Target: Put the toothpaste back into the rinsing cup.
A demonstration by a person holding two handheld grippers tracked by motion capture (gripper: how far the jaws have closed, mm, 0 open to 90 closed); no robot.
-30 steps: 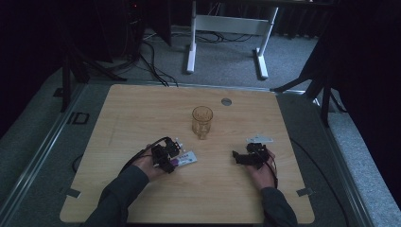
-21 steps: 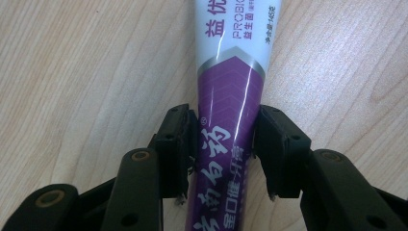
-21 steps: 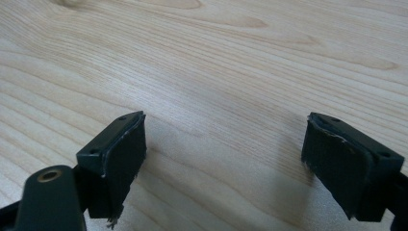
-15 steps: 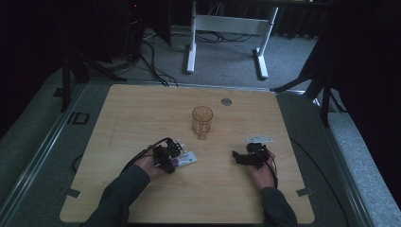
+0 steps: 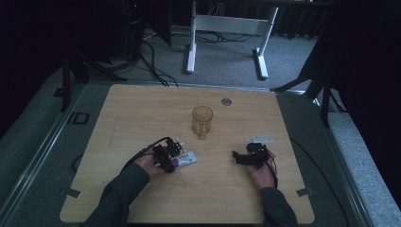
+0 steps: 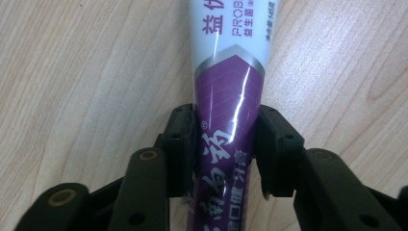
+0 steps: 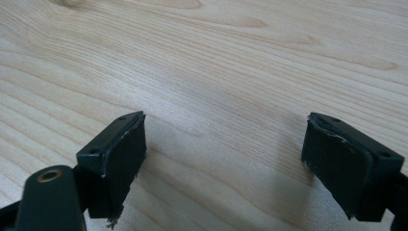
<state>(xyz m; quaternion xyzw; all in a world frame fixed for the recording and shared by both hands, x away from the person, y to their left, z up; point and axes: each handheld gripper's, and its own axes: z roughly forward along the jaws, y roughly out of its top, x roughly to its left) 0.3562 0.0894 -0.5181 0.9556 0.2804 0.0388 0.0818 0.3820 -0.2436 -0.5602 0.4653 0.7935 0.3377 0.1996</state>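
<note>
Purple-and-white toothpaste tube (image 6: 226, 120): grasp step, left tongs (image 6: 226, 149) closing on it.
Tube lies flat on the pale wooden surface (image 5: 142, 113), at 7 o'clock from the amber ribbed glass (image 5: 202, 121). Left tongs' jaws have just been closing; pads now meet the tube's sides. Next, likely: firm grip, then lift. Right tongs (image 7: 223, 159) gape wide, empty, hand low on surface at 5 o'clock of the glass.
</note>
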